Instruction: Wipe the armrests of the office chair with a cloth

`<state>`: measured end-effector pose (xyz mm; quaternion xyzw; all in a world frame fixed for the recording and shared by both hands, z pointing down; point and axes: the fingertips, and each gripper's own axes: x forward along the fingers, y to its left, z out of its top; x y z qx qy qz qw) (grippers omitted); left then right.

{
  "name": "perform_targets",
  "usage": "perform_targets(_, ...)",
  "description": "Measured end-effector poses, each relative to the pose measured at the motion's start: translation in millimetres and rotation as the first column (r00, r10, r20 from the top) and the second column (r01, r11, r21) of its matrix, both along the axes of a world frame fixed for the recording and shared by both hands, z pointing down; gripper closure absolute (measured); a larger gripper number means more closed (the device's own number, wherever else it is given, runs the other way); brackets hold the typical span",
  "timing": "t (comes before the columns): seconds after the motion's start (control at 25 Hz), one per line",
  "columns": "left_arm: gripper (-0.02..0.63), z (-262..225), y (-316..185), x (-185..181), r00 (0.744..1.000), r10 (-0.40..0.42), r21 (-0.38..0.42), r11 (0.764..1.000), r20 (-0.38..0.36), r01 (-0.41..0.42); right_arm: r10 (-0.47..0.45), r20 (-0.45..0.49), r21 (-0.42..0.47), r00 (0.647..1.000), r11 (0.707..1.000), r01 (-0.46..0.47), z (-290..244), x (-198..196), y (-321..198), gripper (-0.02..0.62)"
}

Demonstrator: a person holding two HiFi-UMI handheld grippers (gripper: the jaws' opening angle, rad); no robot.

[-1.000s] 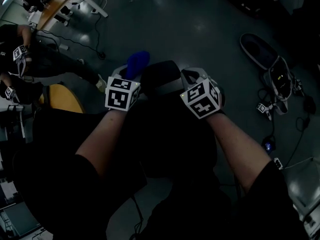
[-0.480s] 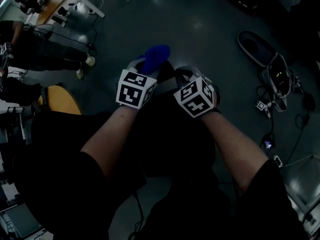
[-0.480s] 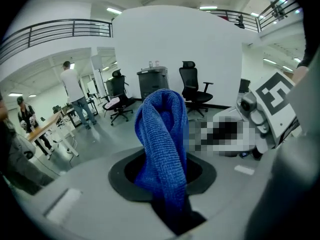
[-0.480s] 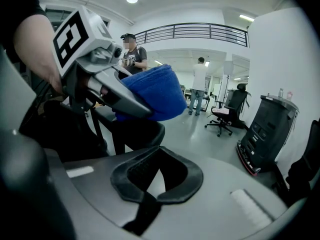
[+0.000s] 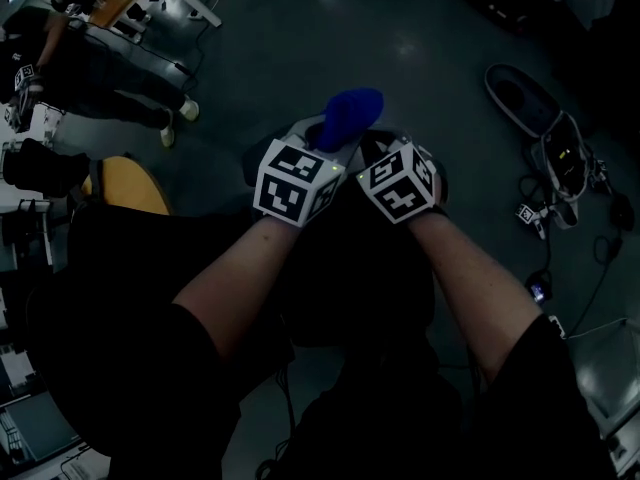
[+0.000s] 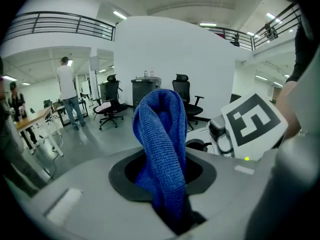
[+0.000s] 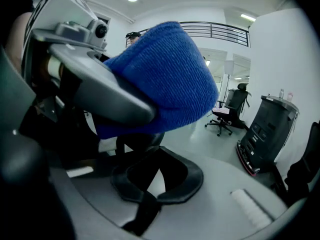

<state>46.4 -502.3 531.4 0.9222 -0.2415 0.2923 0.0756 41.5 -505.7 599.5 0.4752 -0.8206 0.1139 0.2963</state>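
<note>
1. Head view: dim, underexposed; faint sheen on the floor (image 5: 400,43) near the top edge.
2. Both gripper views: bright under ceiling lights (image 6: 119,15), fisheye-bent, with black corners.
3. Left gripper view: the blue cloth (image 6: 161,134) shows sharp knit.

Operator wore short, seemingly black sleeves (image 5: 150,363); the grey left gripper (image 6: 165,179) and right gripper (image 7: 150,184) each bore a white cube (image 5: 298,186) of black square markers.

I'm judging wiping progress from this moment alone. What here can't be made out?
Armrests: head view, too dark; the forearms cover that area.
Lower end of the cloth: left gripper view, buried between the shut jaws of the left gripper.
Space ahead of the right gripper: right gripper view, blocked by the cloth and left gripper.
</note>
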Motion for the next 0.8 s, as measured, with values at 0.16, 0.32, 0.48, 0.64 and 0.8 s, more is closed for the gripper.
perform_targets(0.16, 0.483, -18.8, -5.3, -23.0, 0.998, -0.051, 0.027, 0.998, -0.040, 0.053, -0.013, -0.015, -0.002, 1.000, 1.000, 0.013, 0.1, -0.9, -1.6, 0.595)
perform_targets(0.32, 0.483, -26.7, -17.6, -69.2, 0.990, -0.136, 0.055, 0.989, -0.022, 0.137, -0.016, -0.019, -0.007, 1.000, 1.000, 0.016, 1.3, -2.5, -2.4, 0.595)
perform_targets(0.48, 0.483, -21.9, -35.7, -129.4, 0.966, -0.256, 0.085, 0.964, 0.038, 0.252, -0.019, -0.020, -0.003, 1.000, 1.000, 0.019, 0.8, -2.9, -4.0, 0.595)
perform_targets(0.64, 0.483, -7.8, -42.4, -183.4, 0.933, -0.338, 0.109, 0.939, 0.120, 0.326, -0.024, -0.028, -0.008, 0.999, 1.000, 0.024, 2.9, -3.6, -3.8, 0.595)
perform_targets(0.8, 0.483, 9.3, -37.7, -215.3, 0.909, -0.375, 0.111, 0.926, 0.183, 0.360, -0.025, -0.027, -0.015, 0.999, 1.000, 0.025, 5.1, -4.8, -1.5, 0.594)
